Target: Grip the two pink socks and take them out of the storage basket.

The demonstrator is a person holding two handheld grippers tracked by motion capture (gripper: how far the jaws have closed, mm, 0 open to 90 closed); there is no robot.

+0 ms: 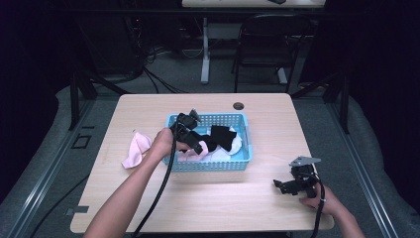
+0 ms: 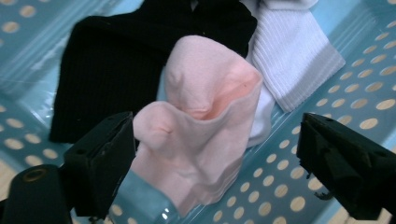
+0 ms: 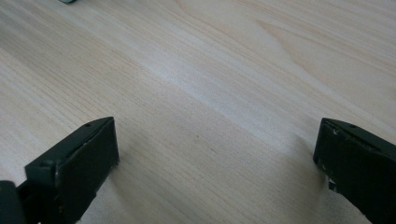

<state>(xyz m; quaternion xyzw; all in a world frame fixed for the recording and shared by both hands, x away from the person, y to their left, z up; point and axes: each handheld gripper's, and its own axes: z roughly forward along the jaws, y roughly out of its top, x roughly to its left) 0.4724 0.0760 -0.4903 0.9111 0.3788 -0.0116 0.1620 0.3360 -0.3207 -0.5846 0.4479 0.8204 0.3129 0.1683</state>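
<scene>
Left gripper [image 2: 215, 163], jaws spread, straddles a pink sock [image 2: 205, 135] at frame centre, draped over the blue basket [image 2: 327, 84] wall. Judged light, limp, non-fragile; pinch the bunched cuff. Right gripper [image 3: 215, 172], jaws spread, empty over the table [image 3: 224, 70].

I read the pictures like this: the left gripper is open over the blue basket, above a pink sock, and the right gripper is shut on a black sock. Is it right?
Not fully. The right gripper is open and holds nothing; the right gripper view shows bare wooden table between its jaws. The rest stands: the left gripper is open over the blue basket, above the pink sock.
</scene>
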